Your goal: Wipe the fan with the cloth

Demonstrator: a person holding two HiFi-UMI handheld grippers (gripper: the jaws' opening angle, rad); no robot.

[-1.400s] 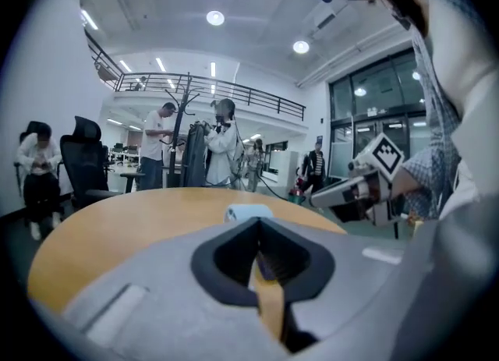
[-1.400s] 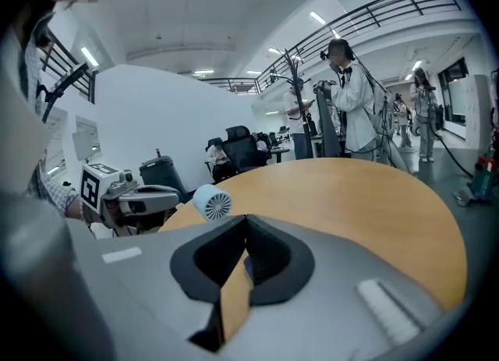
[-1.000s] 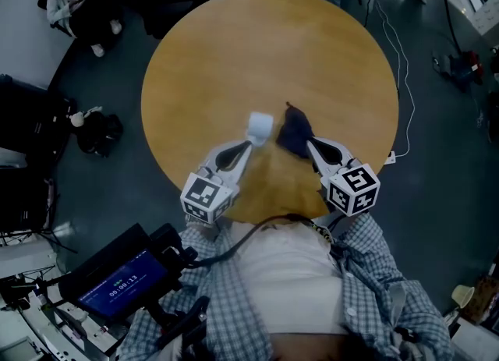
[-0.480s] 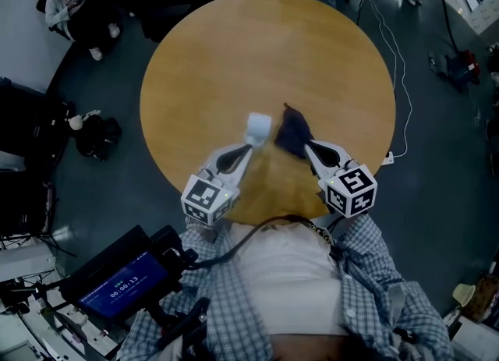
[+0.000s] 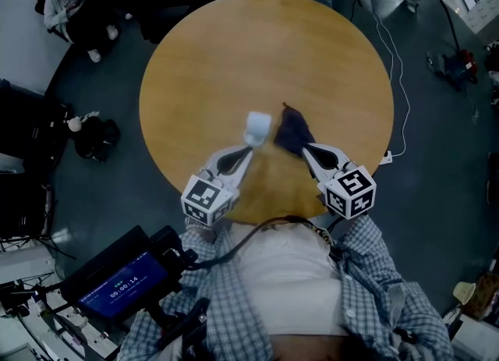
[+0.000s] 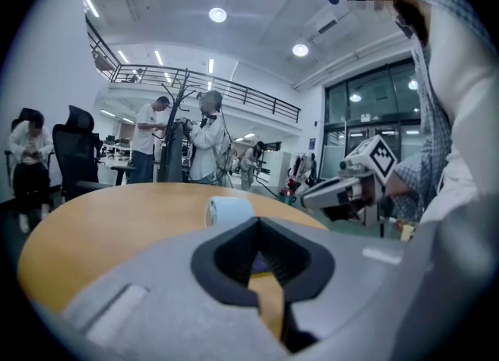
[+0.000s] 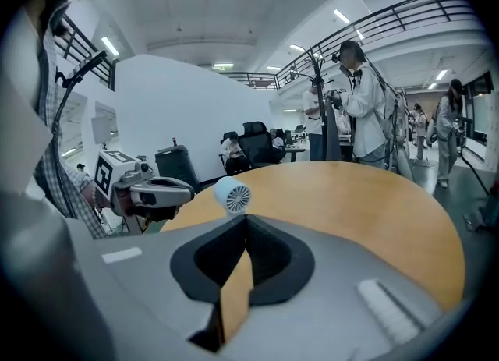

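Note:
A small white cylindrical fan (image 5: 259,127) lies on its side on the round wooden table (image 5: 234,55); it also shows in the left gripper view as the fan (image 6: 228,211) and in the right gripper view as the fan (image 7: 233,194), grille toward the camera. A dark blue cloth (image 5: 294,132) lies crumpled just right of it. My left gripper (image 5: 248,147) is shut and empty, its tip just short of the fan. My right gripper (image 5: 306,149) is shut at the cloth's near edge; nothing shows between its jaws. The cloth is hidden in the right gripper view.
The table's near edge (image 5: 257,219) is under both grippers. A black bag (image 5: 97,135) lies on the dark floor at left, a white cable (image 5: 401,79) trails at right. Several people stand beyond the table (image 6: 207,137).

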